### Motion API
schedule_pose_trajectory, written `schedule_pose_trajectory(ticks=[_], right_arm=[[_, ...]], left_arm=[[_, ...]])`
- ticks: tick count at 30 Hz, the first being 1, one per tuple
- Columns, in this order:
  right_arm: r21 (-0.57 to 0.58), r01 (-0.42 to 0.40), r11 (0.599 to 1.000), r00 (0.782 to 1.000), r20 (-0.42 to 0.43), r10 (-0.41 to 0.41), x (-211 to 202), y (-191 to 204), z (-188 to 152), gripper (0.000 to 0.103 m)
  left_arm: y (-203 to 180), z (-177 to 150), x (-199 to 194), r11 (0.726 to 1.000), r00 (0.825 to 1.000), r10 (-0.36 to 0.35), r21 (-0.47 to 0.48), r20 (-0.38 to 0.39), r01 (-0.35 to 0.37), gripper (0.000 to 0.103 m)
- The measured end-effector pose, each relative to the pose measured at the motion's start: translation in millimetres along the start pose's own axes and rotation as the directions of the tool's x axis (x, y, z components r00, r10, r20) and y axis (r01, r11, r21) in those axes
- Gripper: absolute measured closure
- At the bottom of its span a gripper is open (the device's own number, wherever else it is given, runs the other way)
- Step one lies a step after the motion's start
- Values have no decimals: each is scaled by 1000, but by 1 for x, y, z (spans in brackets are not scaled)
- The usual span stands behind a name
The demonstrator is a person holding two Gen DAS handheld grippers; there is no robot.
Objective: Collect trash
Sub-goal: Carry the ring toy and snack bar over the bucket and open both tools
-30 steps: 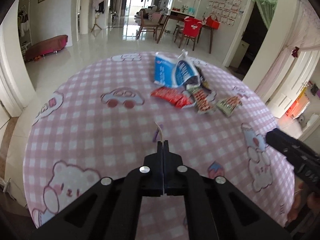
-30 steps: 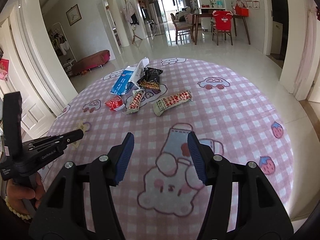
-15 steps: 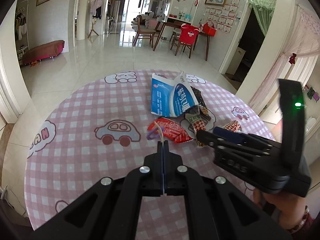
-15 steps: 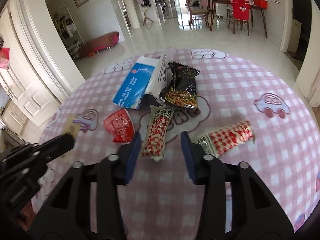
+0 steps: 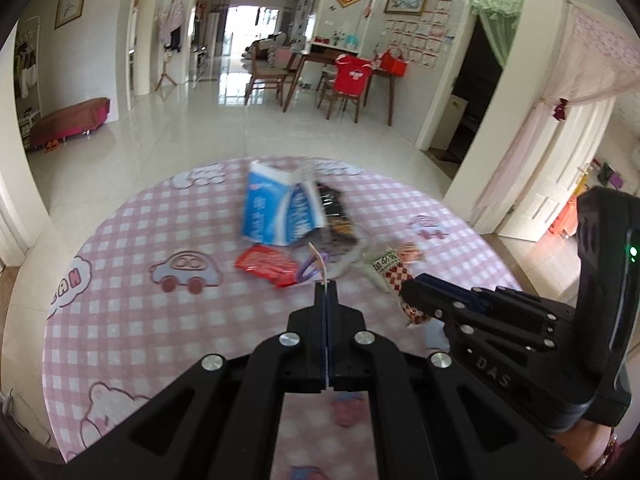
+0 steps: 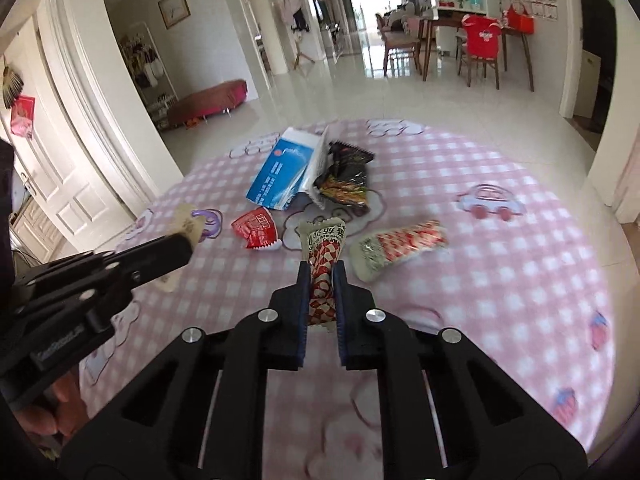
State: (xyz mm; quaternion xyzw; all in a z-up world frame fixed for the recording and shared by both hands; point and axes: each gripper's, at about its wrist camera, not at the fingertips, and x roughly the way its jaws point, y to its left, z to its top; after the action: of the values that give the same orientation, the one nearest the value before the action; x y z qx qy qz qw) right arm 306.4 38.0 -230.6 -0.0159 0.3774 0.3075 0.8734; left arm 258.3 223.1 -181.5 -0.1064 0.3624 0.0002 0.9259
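Red-and-white checked wrapper [image 6: 323, 270] is now clamped between the right gripper [image 6: 322, 276] jaws, which stood open a second ago; one piece of trash secured. Left gripper [image 5: 326, 292] remains closed on a thin paper tag [image 5: 319, 261]. Just ahead on the table [image 6: 500, 280] lie the red packet [image 6: 257, 232] and blue bag [image 6: 282, 172], uncollected.

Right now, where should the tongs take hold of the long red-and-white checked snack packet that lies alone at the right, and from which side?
Judging by its pose, grip the long red-and-white checked snack packet across its narrow middle, coming from above. It lies flat on the pink checked mat, slanted, apart from the other wrappers, so both long edges are free. The flat crimped ends look too thin to hold well.
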Motion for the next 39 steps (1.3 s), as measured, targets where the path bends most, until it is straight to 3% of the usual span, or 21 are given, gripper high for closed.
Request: schedule_pose_trajectory(ticks=[9,16,22,29,34,37,39], right_arm=[[82,20,996,986,161,-33,-115,-42,-29,92],[211,58,976,957,265,-114,-195,-104,-69,92],[342,112,933,925,307,-223,-248,-164,-115,92],[490,163,856,882,317,-349,-292,-224,-168,92],[579,203,789,834,321,-450,-318,-255,-198,92],[616,233,752,806,311,-504,-328,-270,-212,92],[638,239,733,792,309,-527,-334,-277,-220,92]], left_arm=[[-93,-11,-26,986,993,-116,121,-1,115,102],[-199,-28,-23,940,973,-222,251,-62,230,102],[-290,-56,-9,874,944,-291,358,-152,328,102],[-379,-91,22,797,895,-344,417,-283,438,102],[-426,-109,43,755,873,-344,451,-346,476,102],[-445,-111,56,746,860,-348,445,-374,496,101],[-453,-113,65,743,840,-353,422,-413,520,89]])
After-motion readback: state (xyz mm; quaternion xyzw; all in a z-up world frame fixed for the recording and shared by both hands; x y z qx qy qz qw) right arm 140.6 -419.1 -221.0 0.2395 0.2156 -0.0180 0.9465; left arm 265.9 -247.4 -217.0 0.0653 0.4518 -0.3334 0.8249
